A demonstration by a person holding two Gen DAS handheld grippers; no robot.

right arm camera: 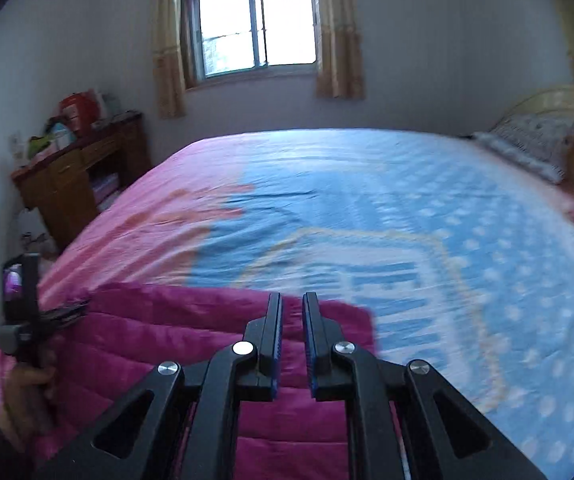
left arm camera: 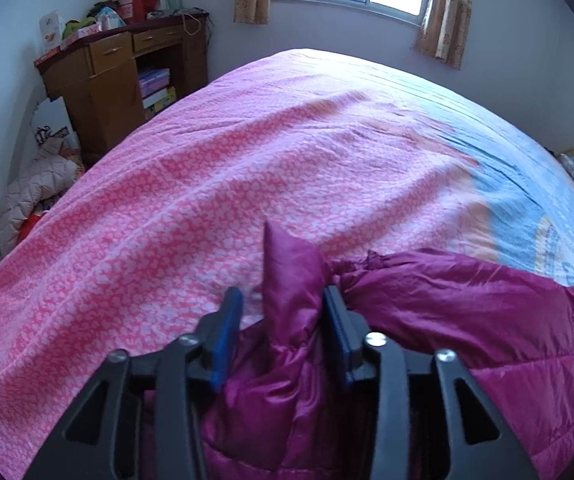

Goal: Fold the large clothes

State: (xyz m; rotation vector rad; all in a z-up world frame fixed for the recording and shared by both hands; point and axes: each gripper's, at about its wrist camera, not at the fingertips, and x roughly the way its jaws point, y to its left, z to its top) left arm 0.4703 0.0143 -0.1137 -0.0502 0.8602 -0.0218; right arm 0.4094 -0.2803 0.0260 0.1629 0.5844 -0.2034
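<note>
A magenta quilted puffer jacket [left arm camera: 467,320] lies on the near edge of the bed and also shows in the right wrist view [right arm camera: 159,340]. My left gripper [left arm camera: 283,300] has its jaws apart around a bunched fold of the jacket [left arm camera: 291,264] that stands up between the blue pads; the fabric touches the right pad. My right gripper [right arm camera: 291,308] hovers over the jacket's right part with its jaws nearly together and nothing between them. The left gripper and the hand holding it show at the left of the right wrist view [right arm camera: 27,320].
The bed sheet is pink [left arm camera: 207,200] on the left and blue [right arm camera: 427,220] on the right. A wooden desk [left arm camera: 119,80] with clutter stands at the far left. A pillow [right arm camera: 535,144] lies by the headboard at right. Clothes are piled on the floor [left arm camera: 31,196].
</note>
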